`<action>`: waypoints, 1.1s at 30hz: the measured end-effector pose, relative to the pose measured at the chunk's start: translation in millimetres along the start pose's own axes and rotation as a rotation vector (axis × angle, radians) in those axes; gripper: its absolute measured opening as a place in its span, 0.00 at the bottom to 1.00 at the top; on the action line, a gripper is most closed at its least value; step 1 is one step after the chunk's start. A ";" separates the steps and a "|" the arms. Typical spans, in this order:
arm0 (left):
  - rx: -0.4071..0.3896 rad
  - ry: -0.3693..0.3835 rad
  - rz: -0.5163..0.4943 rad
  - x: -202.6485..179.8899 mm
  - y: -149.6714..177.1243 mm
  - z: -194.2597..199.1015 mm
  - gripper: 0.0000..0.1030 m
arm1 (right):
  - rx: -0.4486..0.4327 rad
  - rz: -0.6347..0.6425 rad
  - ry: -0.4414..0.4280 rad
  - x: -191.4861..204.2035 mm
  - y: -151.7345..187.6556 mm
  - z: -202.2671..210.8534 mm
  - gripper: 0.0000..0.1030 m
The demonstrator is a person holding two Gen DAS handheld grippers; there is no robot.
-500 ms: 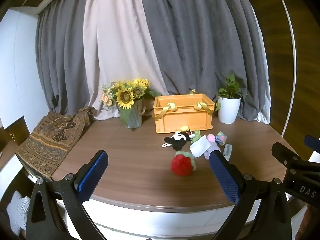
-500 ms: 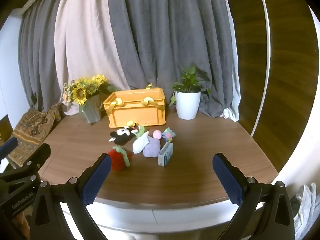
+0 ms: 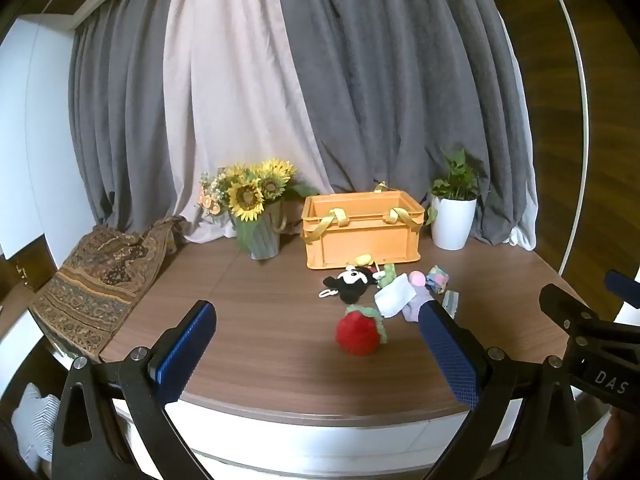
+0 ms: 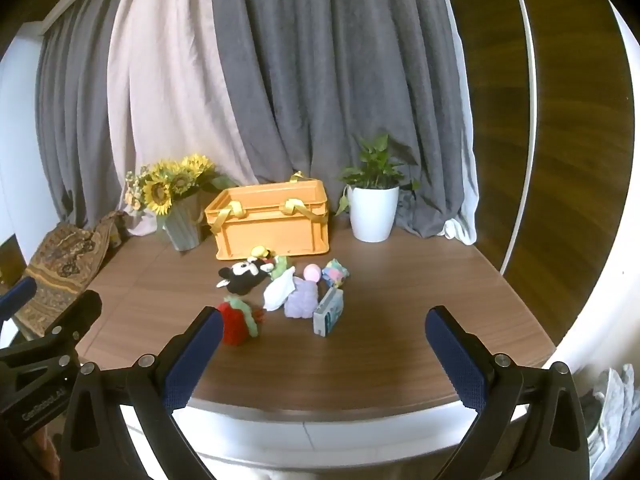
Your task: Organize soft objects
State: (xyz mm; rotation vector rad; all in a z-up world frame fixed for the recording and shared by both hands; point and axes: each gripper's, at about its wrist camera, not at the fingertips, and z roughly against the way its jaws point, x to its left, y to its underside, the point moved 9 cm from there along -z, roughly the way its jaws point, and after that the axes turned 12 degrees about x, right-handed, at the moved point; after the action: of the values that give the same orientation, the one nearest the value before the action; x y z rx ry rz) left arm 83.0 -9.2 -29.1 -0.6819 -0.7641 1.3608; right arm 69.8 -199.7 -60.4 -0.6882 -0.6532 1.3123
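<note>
A pile of soft toys lies mid-table: a red strawberry plush (image 3: 357, 333) (image 4: 239, 323), a black-and-white mouse plush (image 3: 354, 280) (image 4: 244, 276), a white cloth (image 3: 394, 299) (image 4: 279, 291), a purple plush (image 4: 302, 300), a pink ball (image 4: 312, 272), a pastel toy (image 4: 335, 273) and a small box (image 4: 329, 314). An orange crate (image 3: 362, 230) (image 4: 272, 220) stands behind them. My left gripper (image 3: 320, 344) and right gripper (image 4: 322, 352) are both open and empty, held before the table's front edge, short of the toys.
A sunflower vase (image 3: 258, 216) (image 4: 180, 208) stands left of the crate, a white potted plant (image 3: 454, 216) (image 4: 374, 208) right of it. A patterned cloth (image 3: 100, 276) drapes over the table's left edge. Curtains hang behind the round wooden table (image 3: 260, 320).
Both views have shifted very slightly closer to the table. The toys and the crate have not moved, and both grippers stay open.
</note>
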 end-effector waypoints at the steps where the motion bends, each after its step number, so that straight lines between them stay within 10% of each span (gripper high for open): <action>1: 0.001 0.001 0.001 0.2 -1.6 -0.4 1.00 | 0.000 0.000 0.000 -1.7 -1.6 2.5 0.99; 33: -0.021 -0.012 0.005 1.7 -10.0 -8.1 1.00 | -0.009 -0.004 -0.004 -0.8 -14.6 2.5 0.99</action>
State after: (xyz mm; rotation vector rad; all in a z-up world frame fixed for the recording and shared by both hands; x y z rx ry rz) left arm 95.5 -8.4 -25.8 -0.6930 -0.7874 1.3638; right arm 77.0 -202.1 -47.6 -0.6912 -0.6634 1.3082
